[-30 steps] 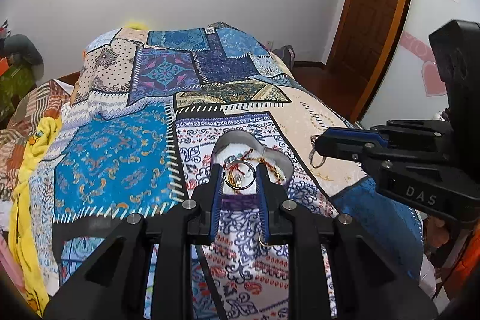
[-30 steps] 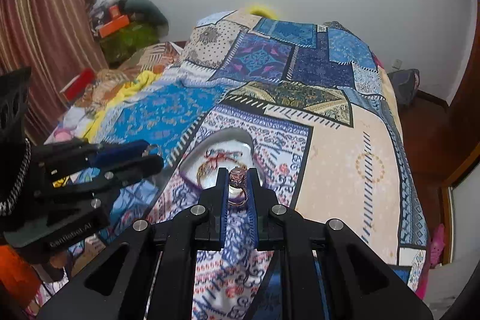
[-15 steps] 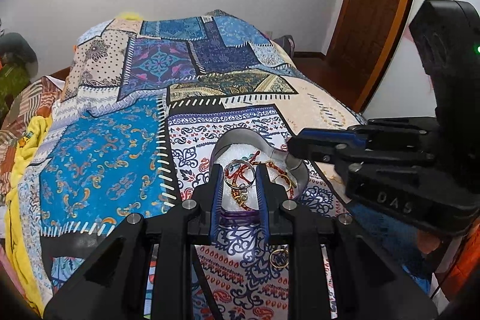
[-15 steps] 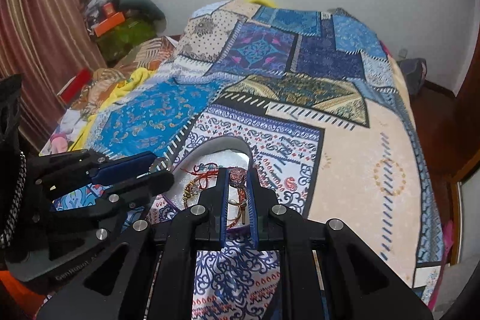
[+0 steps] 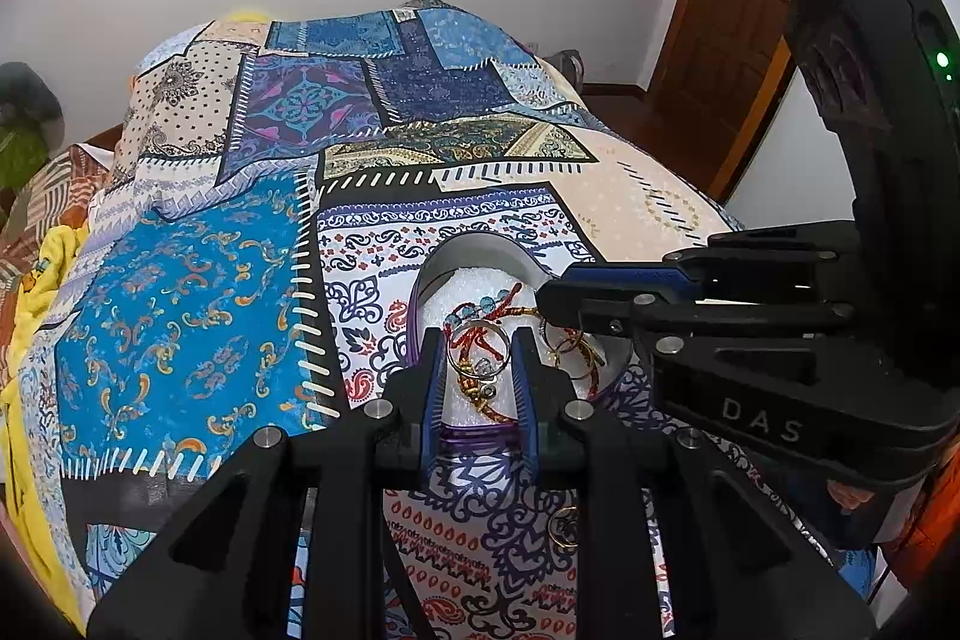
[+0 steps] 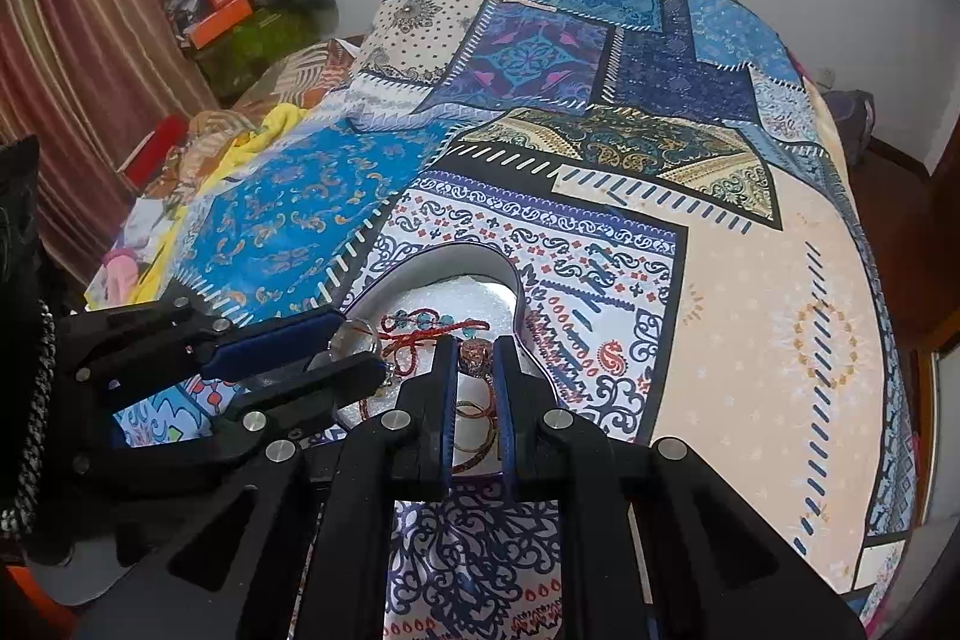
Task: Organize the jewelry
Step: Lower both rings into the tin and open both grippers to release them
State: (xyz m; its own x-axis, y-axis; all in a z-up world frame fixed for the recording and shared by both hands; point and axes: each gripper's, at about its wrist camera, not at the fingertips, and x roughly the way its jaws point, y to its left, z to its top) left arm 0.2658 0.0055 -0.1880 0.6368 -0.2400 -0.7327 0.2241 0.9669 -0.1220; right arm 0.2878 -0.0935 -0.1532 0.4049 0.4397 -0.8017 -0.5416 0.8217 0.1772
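A shiny silver ring (image 5: 478,347) and a small ring with a round reddish top (image 6: 474,356) hang just above a heart-shaped box with a white inside (image 5: 480,250). Red string bracelets (image 6: 432,331) and thin gold bangles (image 6: 474,433) lie inside it.

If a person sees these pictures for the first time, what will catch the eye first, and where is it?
Most striking is the patchwork bedspread in blue and cream, which covers the whole bed. Near its front edge lies a heart-shaped box full of bracelets and rings. Over the box, the left gripper pinches a silver ring, and the right gripper pinches a ring with a reddish top.
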